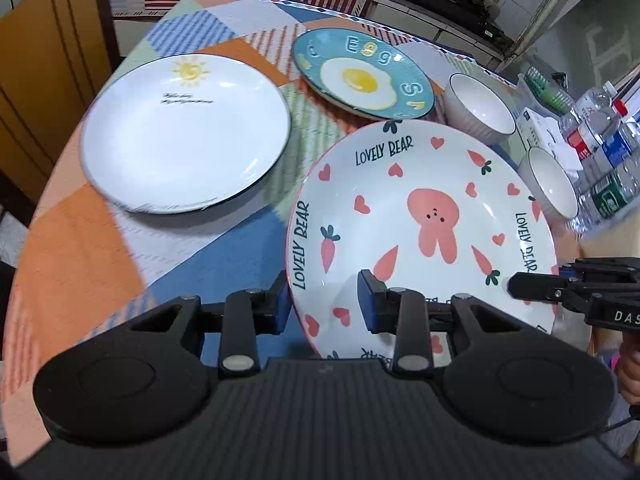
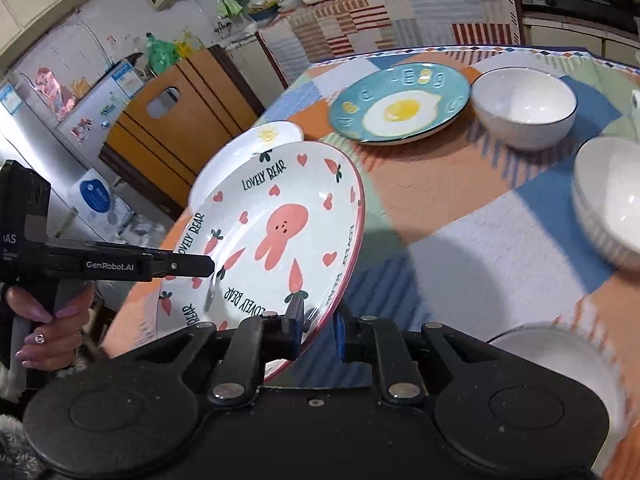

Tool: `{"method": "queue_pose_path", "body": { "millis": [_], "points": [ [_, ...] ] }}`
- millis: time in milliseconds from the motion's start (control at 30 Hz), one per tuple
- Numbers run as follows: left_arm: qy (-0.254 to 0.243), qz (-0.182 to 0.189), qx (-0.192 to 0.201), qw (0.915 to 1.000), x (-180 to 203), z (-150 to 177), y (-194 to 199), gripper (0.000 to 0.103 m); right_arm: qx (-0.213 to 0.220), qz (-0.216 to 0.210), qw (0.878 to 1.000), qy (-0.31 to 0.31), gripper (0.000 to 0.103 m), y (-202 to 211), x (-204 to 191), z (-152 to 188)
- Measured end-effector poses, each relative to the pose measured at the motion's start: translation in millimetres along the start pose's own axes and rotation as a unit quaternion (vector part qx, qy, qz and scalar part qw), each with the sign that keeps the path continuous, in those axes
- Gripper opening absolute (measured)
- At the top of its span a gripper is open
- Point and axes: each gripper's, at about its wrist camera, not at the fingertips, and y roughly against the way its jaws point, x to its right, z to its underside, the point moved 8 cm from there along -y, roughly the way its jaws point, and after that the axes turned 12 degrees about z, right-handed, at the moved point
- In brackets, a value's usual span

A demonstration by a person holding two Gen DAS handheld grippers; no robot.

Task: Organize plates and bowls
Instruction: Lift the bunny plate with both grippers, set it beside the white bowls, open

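Both tongs are clamped on the bear plate [image 1: 424,216], which sits tilted and lifted off the patchwork worktop [image 1: 80,240]. In the left wrist view the left tongs [image 1: 325,300] straddle the rim at the lower centre of the frame, one blue pad outside and one over the plate's face, while the right tongs [image 1: 516,284] reach in from the right edge onto the plate. In the right wrist view the right tongs [image 2: 318,330] are clenched nearly closed on the pink rim at the lower centre, and the left tongs [image 2: 210,266] come in from the left, held by a hand [image 2: 48,320]. The sorting looks to be at an early stage: no stack has been made yet. The sun plate [image 1: 184,132] lies flat by itself in the upper left of the left wrist frame, and in the right wrist view it sits just behind the raised plate, so it seems the likely base for a pile. The egg plate [image 1: 362,74] lies alone at the upper centre. Two white bowls, one ribbed bowl [image 1: 480,110] and a second bowl [image 1: 550,182], stand apart along the right side next to some water bottles [image 1: 600,148], and the right wrist view shows a further bowl rim [image 2: 556,356] at the lower right. Left to do, as I judge it: set this plate down on another, add the remaining plate, then nest the bowls.
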Motion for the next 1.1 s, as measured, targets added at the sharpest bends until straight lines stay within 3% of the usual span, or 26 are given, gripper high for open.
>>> {"method": "queue_pose_path", "body": {
  "millis": [233, 500, 600, 767, 900, 967, 1100],
  "points": [
    [0.025, 0.006, -0.028, 0.9993, -0.8, -9.2, -42.8, 0.033, -0.037, 0.012, 0.999, 0.0, 0.02, -23.0, 29.5, -18.7],
    [0.012, -0.006, -0.056, 0.9983, -0.7, -10.8, -78.7, 0.033, -0.069, 0.037, 0.997, -0.006, 0.021, -56.5, 53.3, -29.2],
    [-0.015, -0.032, -0.053, 0.998, 4.0, -9.7, -83.6, 0.033, -0.076, 0.048, 0.996, -0.001, 0.022, -68.3, 56.5, -28.9],
    [-0.033, -0.04, -0.052, 0.9973, 9.3, -6.8, -82.8, 0.033, -0.09, 0.083, 0.992, -0.003, 0.031, -82.0, 59.3, -26.8],
    [-0.025, -0.054, -0.059, 0.9965, 10.0, -7.5, -82.6, 0.033, -0.107, 0.124, 0.986, -0.017, 0.031, -84.3, 59.0, -30.7],
    [-0.018, -0.054, -0.062, 0.9964, 11.2, -8.3, -79.5, 0.033, -0.104, 0.148, 0.984, -0.01, 0.031, -81.7, 56.6, -32.0],
    [-0.028, -0.055, -0.058, 0.9964, 14.8, -9.4, -59.3, 0.033, -0.086, 0.157, 0.984, -0.004, 0.036, -67.9, 51.6, -33.8]
  ]
}}
